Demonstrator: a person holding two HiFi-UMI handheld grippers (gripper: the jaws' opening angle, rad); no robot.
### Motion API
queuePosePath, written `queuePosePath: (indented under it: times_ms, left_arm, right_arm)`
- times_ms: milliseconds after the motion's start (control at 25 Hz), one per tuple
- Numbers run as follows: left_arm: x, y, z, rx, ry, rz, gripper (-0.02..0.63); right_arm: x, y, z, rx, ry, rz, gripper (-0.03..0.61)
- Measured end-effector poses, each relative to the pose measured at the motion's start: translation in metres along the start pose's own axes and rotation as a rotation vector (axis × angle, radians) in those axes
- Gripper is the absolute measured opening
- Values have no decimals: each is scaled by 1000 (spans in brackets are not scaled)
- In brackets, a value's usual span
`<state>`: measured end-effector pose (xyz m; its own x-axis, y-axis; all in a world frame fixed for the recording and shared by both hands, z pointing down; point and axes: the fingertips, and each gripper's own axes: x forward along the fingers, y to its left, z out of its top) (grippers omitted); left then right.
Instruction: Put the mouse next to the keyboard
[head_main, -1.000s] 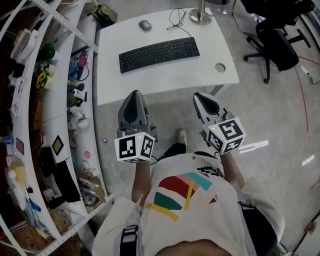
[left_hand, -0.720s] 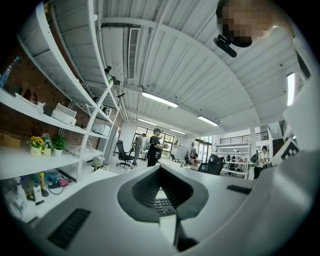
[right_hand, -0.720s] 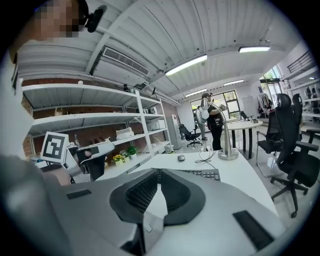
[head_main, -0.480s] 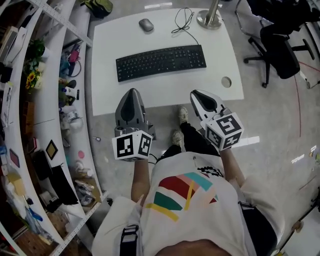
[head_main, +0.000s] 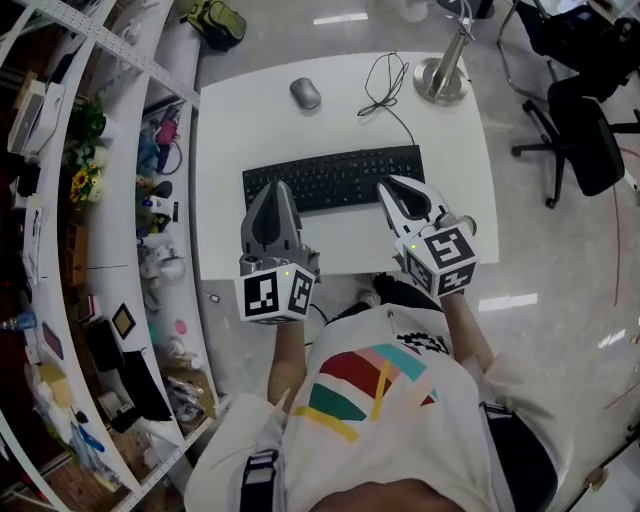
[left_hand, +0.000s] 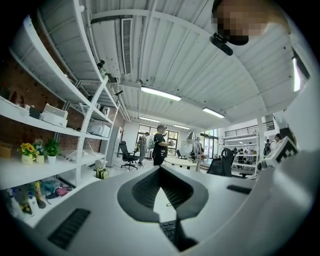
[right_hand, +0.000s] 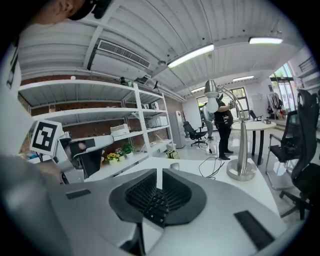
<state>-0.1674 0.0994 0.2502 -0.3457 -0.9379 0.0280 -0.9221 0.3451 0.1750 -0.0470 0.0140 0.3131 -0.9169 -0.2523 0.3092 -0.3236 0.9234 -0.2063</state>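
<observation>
While both grippers hang over the near half of the white counter (head_main: 232, 130), the grey mouse (head_main: 305, 93) lies in its upper-left part, beyond the black keyboard (head_main: 335, 178) and well apart from either. The left gripper (head_main: 272, 188) has its jaws together on nothing, and so does the right gripper (head_main: 388, 190), above the keyboard's right end. Shelves (head_main: 60, 200) at the left edge hold potted flowers, boxes and bottles. Only the right gripper view shows the mouse past its tips; the left gripper view shows keys and a cable (left_hand: 172, 202).
</observation>
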Motion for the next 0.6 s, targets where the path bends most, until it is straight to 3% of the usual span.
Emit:
queuePosePath:
  times_ms: [80,320,440,600]
  left_arm:
    - [25,-5,-5,7,17,-8,44]
    - [73,-11,-6,57,26,-17,44]
    - [83,-7,-6,91,28,-21,44]
    - [101,11,-6,78,36,-24,44]
  right_arm:
    - [13,-17,3,-1,3,2,20]
    - [43,-53,15,3,11,0,147]
    - [59,-56,17,-3,24,4,150]
    - [88,-53,26,-40,34,-6,149]
